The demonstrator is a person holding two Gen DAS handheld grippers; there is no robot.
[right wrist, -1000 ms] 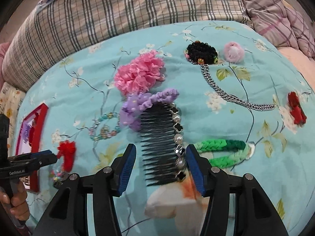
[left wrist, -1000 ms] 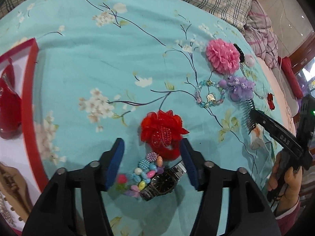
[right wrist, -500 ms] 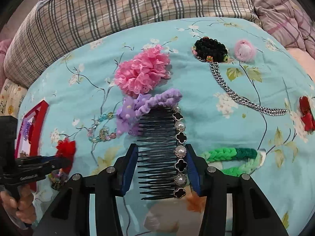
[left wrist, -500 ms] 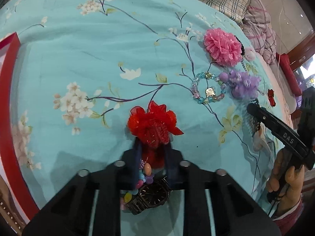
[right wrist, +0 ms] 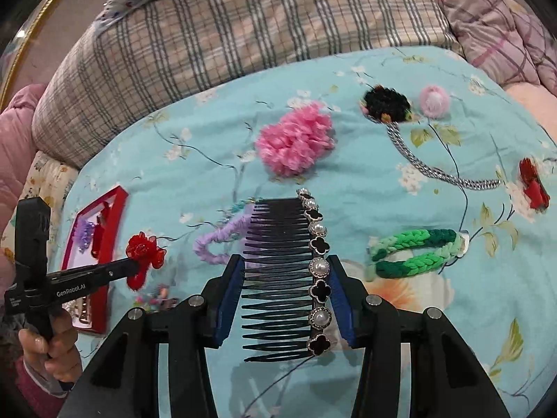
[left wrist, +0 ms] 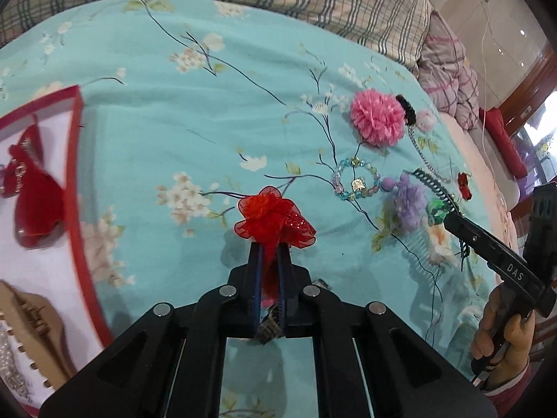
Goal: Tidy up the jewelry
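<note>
Turquoise floral bedspread (left wrist: 174, 132), with a plaid quilt (right wrist: 243, 28) bunched along its far edge. At its left lies a red-rimmed tray (left wrist: 75, 160) already holding a red ornament and a wooden comb. The right gripper (right wrist: 283, 299) is clamped on a black hair comb (right wrist: 278, 271) trimmed with pearls and black clovers, blue pads pressing the spine on one side and the tooth tips on the other, comb lifted clear of the cloth. The left gripper (left wrist: 269, 271) is closed tight on the stem of a red gauze flower (left wrist: 273, 217), bloom projecting beyond the fingertips. Beside the comb: pink pompom (right wrist: 296, 142), green braided band (right wrist: 414, 250), lilac scrunchie (right wrist: 222, 240), silver chain (right wrist: 435, 170), bead bracelet (left wrist: 355, 183).
</note>
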